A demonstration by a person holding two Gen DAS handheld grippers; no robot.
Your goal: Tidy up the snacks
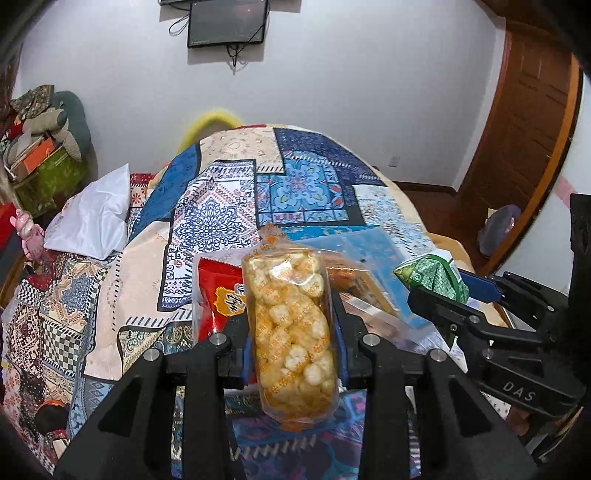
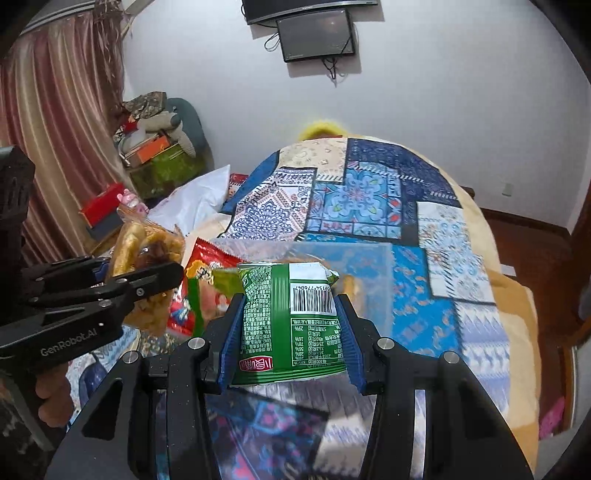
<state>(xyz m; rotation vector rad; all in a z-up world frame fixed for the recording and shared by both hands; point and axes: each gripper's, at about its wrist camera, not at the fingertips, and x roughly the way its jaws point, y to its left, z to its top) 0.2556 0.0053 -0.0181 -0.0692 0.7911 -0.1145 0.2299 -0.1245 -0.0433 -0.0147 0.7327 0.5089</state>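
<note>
My left gripper (image 1: 291,332) is shut on a clear orange-printed bag of puffed snacks (image 1: 290,325), held upright above the bed. It also shows at the left of the right wrist view (image 2: 147,280). My right gripper (image 2: 291,332) is shut on a green snack packet (image 2: 291,321) with a barcode, also seen at the right of the left wrist view (image 1: 432,277). A red snack packet (image 1: 218,291) and a clear plastic container (image 1: 373,273) lie on the bed behind both grippers.
The patchwork quilt (image 1: 295,184) covers the bed. A white pillow (image 1: 92,218) lies at the left. Boxes and soft toys (image 1: 40,147) are piled at the far left. A wooden door (image 1: 517,140) stands at the right. A screen (image 1: 227,22) hangs on the wall.
</note>
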